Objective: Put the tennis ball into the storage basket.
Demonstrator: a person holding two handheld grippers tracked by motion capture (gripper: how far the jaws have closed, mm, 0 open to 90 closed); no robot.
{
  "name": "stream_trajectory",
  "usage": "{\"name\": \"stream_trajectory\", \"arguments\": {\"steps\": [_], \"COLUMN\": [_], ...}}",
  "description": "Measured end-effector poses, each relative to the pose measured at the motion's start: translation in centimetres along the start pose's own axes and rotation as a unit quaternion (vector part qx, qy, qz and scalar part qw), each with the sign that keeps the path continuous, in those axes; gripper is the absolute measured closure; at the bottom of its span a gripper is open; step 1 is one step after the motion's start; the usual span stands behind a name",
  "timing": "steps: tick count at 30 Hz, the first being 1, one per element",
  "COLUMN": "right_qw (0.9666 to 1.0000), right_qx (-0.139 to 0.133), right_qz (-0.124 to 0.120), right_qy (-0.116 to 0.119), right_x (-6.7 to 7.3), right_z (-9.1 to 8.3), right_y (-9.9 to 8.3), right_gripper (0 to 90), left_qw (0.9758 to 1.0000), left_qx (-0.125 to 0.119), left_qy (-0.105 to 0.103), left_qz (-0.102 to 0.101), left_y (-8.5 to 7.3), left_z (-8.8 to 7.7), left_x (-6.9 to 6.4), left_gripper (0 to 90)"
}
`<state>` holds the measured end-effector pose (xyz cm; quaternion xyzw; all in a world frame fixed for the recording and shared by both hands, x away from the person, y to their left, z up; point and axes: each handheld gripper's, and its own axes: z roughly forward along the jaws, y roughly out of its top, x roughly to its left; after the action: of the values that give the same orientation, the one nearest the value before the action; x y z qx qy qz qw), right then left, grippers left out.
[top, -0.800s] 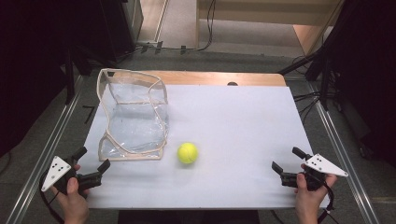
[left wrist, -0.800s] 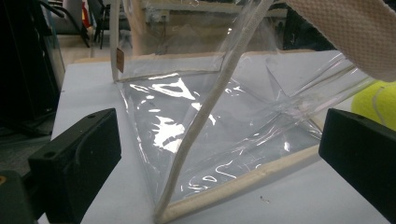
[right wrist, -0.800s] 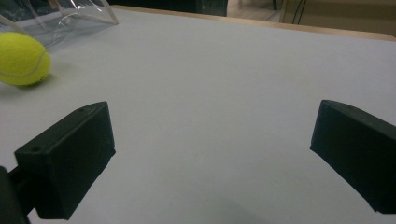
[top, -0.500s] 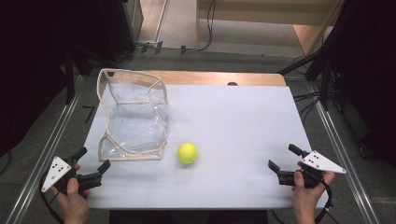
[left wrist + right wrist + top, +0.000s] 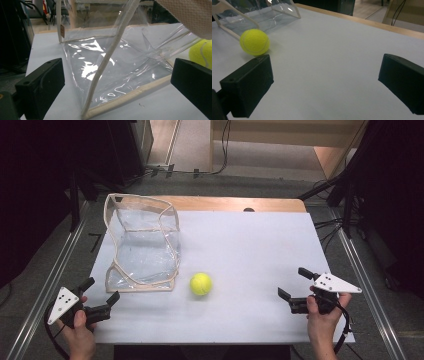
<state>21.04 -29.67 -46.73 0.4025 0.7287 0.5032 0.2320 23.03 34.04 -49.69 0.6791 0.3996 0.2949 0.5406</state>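
Both tools gape wide and empty — left tool (image 5: 102,291); right tool (image 5: 295,282); tennis ball (image 5: 200,283) between.

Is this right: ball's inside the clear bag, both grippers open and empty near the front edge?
Not quite. The tennis ball sits on the table just outside the clear bag, beside its right side, as the high view shows. The left gripper and right gripper are open and empty.

Grey floor (image 5: 197,185), black cables (image 5: 220,150), dark surroundings
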Motion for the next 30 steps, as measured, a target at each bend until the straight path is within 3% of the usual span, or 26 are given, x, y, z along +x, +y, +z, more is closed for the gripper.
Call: {"name": "stream_trajectory", "arguments": {"steps": [7, 13, 30], "right_qw": [0.9994, 0.9992, 0.9955], "right_qx": [0.018, 0.014, 0.040], "right_qz": [-0.021, -0.024, -0.053], "right_qy": [0.022, 0.028, 0.067], "right_x": [0.7, 1.1, 2.5], "right_z": [1.2, 1.8, 4.3], "right_y": [1.8, 2.4, 4.4], "right_gripper": [0.0, 0.0, 0.0], "left_qw": [1.0000, 1.0000, 1.0000], "left_qx": [-0.002, -0.003, -0.004], "left_qy": [-0.003, -0.002, 0.001], "left_qz": [0.000, -0.001, -0.001], "left_y": [0.0, 0.0, 0.0], "left_z": [0.0, -0.1, -0.1], "left_x": [0.0, 0.0, 0.0], "left_gripper": [0.0, 0.0, 0.0]}}
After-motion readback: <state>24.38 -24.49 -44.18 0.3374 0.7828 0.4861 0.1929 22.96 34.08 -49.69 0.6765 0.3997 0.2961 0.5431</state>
